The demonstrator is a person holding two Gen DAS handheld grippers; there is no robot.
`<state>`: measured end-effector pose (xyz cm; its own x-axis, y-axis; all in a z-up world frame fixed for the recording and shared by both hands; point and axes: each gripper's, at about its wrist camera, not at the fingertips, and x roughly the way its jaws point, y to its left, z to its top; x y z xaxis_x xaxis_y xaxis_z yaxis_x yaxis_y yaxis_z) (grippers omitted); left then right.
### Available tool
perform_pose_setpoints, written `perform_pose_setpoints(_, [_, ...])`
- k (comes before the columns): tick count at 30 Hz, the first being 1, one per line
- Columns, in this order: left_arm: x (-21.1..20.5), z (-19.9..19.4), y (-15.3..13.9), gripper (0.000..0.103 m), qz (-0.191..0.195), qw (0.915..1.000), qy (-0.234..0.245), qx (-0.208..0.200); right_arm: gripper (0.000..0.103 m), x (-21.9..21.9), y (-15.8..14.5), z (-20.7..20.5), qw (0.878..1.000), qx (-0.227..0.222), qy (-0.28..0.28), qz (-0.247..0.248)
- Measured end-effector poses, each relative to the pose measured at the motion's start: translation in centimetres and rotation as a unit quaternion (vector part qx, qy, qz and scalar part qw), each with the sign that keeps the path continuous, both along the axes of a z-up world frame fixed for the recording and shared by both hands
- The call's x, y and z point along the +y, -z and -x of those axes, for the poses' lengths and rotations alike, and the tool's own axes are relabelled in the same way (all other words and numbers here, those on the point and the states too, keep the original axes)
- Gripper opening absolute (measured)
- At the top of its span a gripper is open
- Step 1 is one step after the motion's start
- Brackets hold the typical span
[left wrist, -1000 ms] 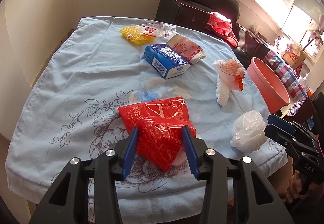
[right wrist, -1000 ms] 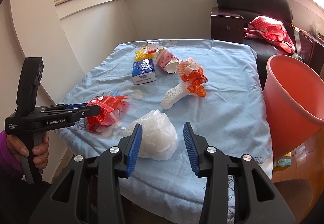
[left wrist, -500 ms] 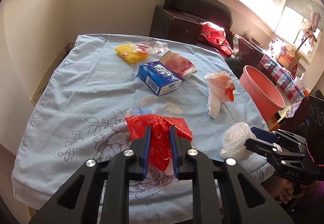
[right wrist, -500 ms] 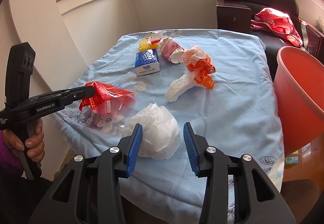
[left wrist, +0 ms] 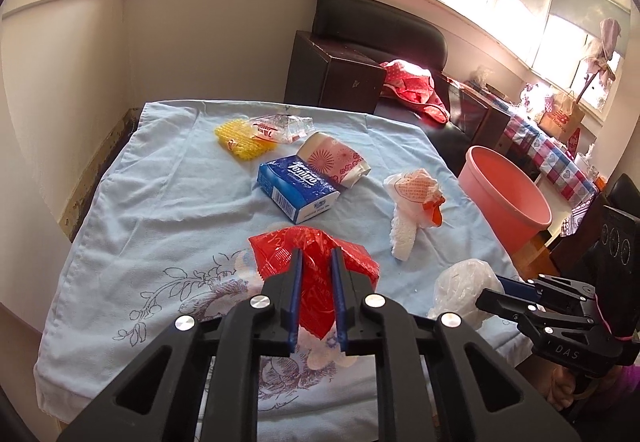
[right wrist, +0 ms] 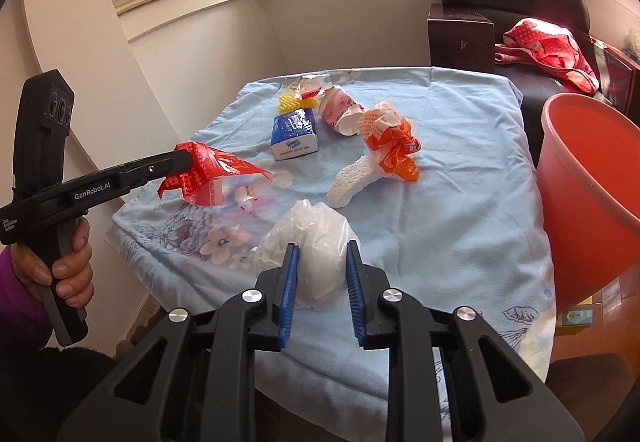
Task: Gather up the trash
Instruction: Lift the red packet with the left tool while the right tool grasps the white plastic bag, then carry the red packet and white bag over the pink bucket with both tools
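Two grippers work near the pink bucket [right wrist: 592,178]: the left gripper [left wrist: 316,262] closing, pinching the red wrapper [right wrist: 208,166] above the blue cloth [right wrist: 440,182]; right gripper [right wrist: 320,254] closing around the white bag [right wrist: 312,230].

Black gripper [right wrist: 320,274] frames — blue pads [right wrist: 289,294], silver screws [right wrist: 251,295], purple sleeve [right wrist: 12,282].

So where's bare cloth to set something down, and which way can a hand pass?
Bare: the left side of the blue cloth, left of the tissue box, and the strip along the orange bucket. Crowded: the far middle, from the yellow mesh to the orange wrapper.
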<state>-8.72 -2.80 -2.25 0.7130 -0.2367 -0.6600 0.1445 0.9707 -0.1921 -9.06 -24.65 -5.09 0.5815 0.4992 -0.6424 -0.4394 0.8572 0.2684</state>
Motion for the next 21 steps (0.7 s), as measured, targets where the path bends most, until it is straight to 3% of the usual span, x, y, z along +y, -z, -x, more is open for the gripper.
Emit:
perform_pose_setpoints(9, [-3.3,-1.8,-2.7,0.013,0.009,0.9985,0.036,-0.041,0.024,-3.9,-2.3,-0.1,0.997,-0.053,0.059,-0.022])
perform_pose_setpoints(21, [-12.2,-4.9,-5.3,0.013,0.005,0.9888,0.128,-0.077,0.024,-11.8,-3.7,-1.5,0.98,-0.095,0.167,-0.046])
